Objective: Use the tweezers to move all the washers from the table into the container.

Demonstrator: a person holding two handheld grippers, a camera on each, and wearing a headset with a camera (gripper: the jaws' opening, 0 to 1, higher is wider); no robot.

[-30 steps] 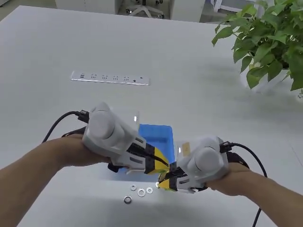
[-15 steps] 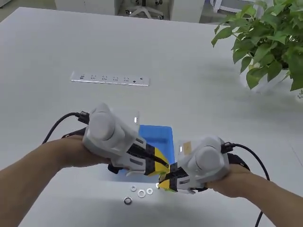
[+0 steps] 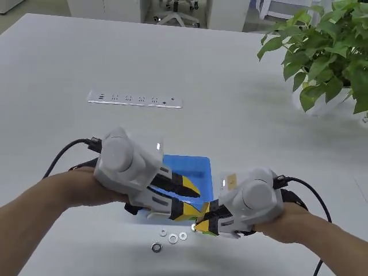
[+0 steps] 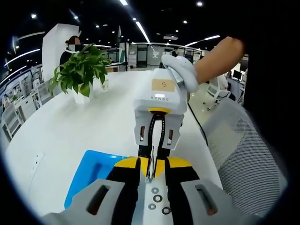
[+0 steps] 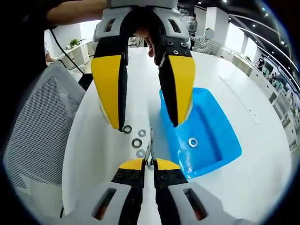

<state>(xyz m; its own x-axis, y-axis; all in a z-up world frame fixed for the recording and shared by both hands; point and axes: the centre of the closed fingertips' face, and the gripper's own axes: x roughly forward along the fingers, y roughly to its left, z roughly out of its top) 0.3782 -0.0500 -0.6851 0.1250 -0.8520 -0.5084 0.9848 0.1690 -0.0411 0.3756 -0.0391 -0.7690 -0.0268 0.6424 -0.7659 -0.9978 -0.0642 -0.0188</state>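
Note:
Several small metal washers [image 3: 172,238] lie on the white table just in front of a blue container [image 3: 192,165]. One washer [image 5: 192,142] rests inside the container. My right gripper [image 3: 198,225] is shut on thin metal tweezers [image 5: 149,153], whose tips hang just above the loose washers [image 5: 137,143]. My left gripper [image 3: 198,203] faces it from the other side with its yellow fingers [image 5: 108,89] spread open around the tweezers' tips, holding nothing. In the left gripper view the tweezers [image 4: 150,168] stand between the left jaws, with the washers [image 4: 158,198] below.
A white power strip [image 3: 134,99] lies further back on the table. A potted green plant [image 3: 322,52] stands at the far right. A mesh office chair [image 5: 44,122] is beside the table's near edge.
My left gripper's yellow fingers, close together before, have spread open. The head camera has tipped slightly, shifting the whole picture down.

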